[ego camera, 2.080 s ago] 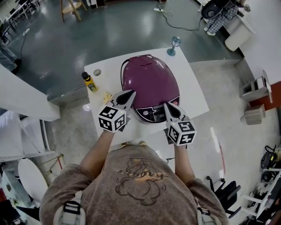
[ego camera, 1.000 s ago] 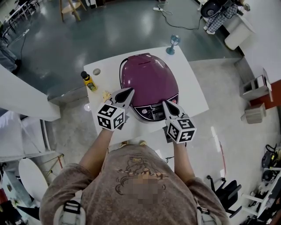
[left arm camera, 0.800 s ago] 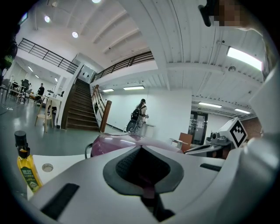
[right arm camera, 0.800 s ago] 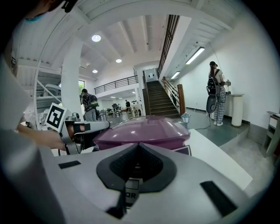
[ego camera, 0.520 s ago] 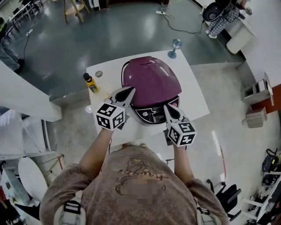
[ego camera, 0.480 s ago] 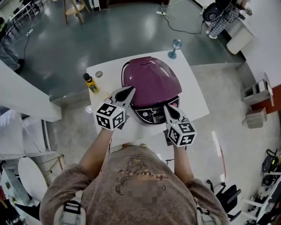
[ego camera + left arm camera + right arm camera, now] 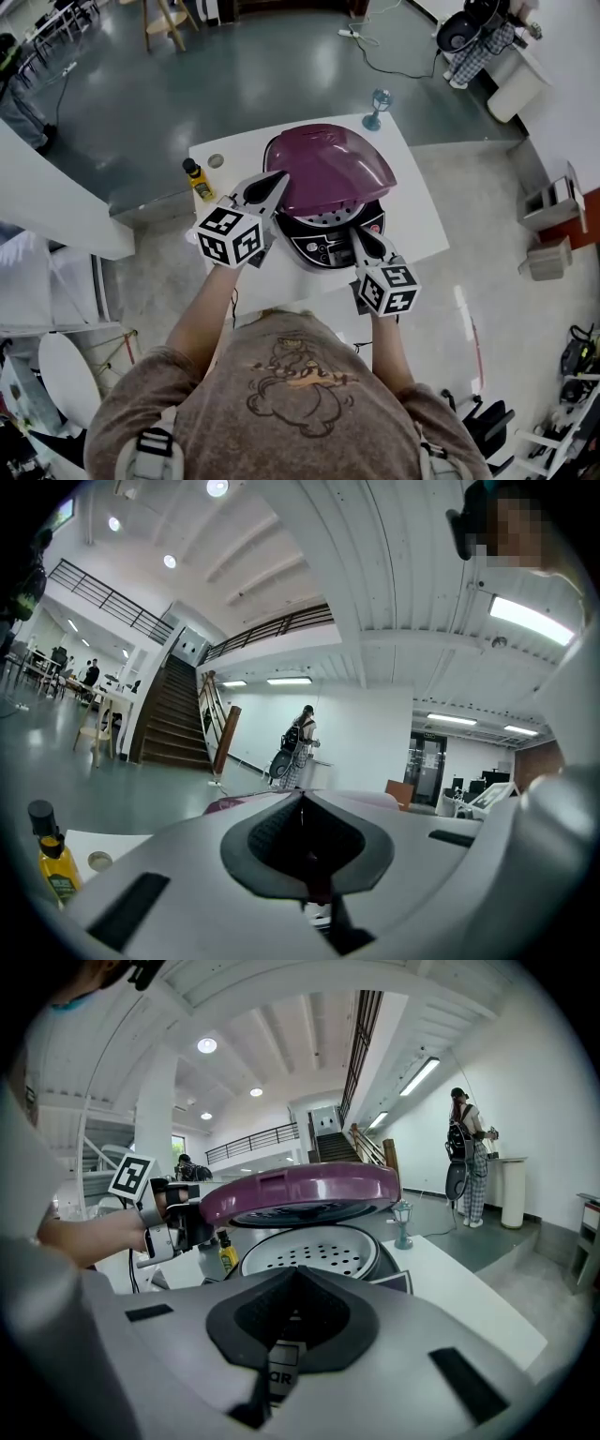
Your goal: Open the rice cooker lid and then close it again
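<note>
Left claw point(image 7: 278, 176), right claw point(image 7: 360, 234) pressed together | purple lid point(image 7: 328, 167) half-raised above rice cooker point(image 7: 323, 249)

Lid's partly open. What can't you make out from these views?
Where left gripper meets lid: head view, its own body covers it.
Pot contents: right gripper view, perforated plate covers them.
Panel labels: head view, too small.

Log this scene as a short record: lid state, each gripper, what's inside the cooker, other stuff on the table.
Lid: purple lid partly raised, front edge up
Inside: white perforated plate showing
Left gripper: jaws together, tips at the lid's left edge
Right gripper: jaws together, by the control panel
Table: yellow bottle, small glass
</note>
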